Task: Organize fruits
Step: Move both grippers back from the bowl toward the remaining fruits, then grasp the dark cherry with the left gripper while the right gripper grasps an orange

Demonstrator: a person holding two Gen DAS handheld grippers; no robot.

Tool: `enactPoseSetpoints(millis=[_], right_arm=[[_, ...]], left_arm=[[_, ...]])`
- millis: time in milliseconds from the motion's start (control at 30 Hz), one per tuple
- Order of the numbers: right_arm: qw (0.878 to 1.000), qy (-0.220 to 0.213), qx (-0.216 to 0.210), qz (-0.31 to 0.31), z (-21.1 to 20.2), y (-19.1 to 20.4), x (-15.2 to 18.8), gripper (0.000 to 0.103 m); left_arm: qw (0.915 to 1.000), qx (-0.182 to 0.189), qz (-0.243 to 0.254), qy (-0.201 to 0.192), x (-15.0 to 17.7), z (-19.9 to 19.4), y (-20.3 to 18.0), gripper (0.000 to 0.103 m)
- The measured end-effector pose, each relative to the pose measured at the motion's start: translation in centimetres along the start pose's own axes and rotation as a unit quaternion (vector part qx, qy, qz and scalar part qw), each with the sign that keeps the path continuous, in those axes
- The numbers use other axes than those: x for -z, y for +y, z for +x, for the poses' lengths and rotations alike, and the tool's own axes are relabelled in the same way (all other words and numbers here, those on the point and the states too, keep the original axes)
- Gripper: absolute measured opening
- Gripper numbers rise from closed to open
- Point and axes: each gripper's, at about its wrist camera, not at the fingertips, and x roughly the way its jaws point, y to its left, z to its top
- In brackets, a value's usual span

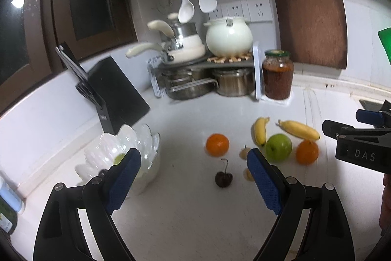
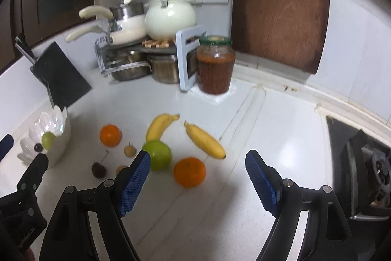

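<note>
1. White petal bowl (image 2: pixel 62 131) at my left holds a small green fruit (image 2: pixel 48 140) and a dark one (image 2: pixel 38 147); I judge that a start.
2. On the counter (image 1: pixel 185 217) lie two oranges (image 1: pixel 217 144), two bananas (image 2: pixel 205 140), a green apple (image 2: pixel 157 154), a cherry (image 1: pixel 223 179) and small pale fruits.
3. My left gripper (image 1: pixel 193 182) and right gripper (image 2: pixel 198 184) hang spread and empty, near the cherry and the near orange (image 2: pixel 189 171).

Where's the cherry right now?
The cherry lies on the white counter, in the left wrist view just ahead of the open left claw, in front of an orange.
</note>
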Motion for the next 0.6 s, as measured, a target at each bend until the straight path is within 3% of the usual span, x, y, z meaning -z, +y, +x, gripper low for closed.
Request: enactPoseSetpoints(millis=[233, 600], right_arm=[[1.000, 0.030, 0.002, -0.007, 2.2, -0.2, 1.5, 0.080], [0.998, 0.066, 0.001, -0.015, 5.2, 0.2, 2.3, 0.080]], left_arm=[[0.9994, 0.006, 0.014, 0.033, 1.6, 2.1, -0.8, 0.088], [0.9957, 0.026, 0.001, 0.089, 3.3, 6.2, -1.2, 0.078]])
